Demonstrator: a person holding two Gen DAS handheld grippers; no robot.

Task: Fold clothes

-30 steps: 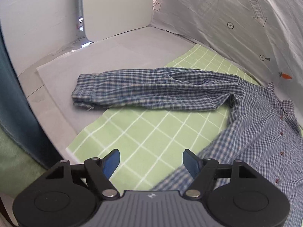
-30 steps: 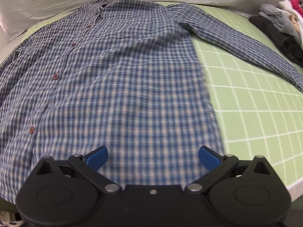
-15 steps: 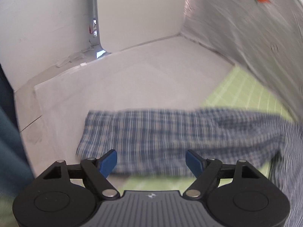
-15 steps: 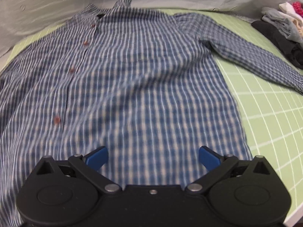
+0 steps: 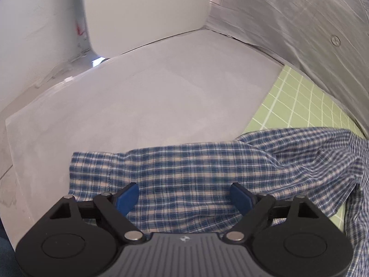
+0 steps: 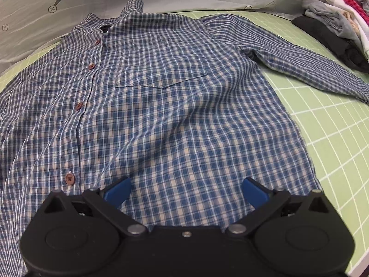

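Plaid shirt (image 6: 161,106) is laid flat, buttoned, on green mat (image 6: 334,138). Left gripper (image 5: 184,196) is held spread over sleeve cuff (image 5: 92,173); right gripper (image 6: 185,190) spread above hem. Fabric is judged light and limp; cuff edge is best pinched.

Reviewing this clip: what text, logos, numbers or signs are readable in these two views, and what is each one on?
No readable words or numbers in either view.
Small logo mark, no letters: on the left hand-held gripper body.
Carrot picture and crossed-circle symbols, no text: on the grey sheet behind the shirt.
Red marks on the white wall: too blurred to read.
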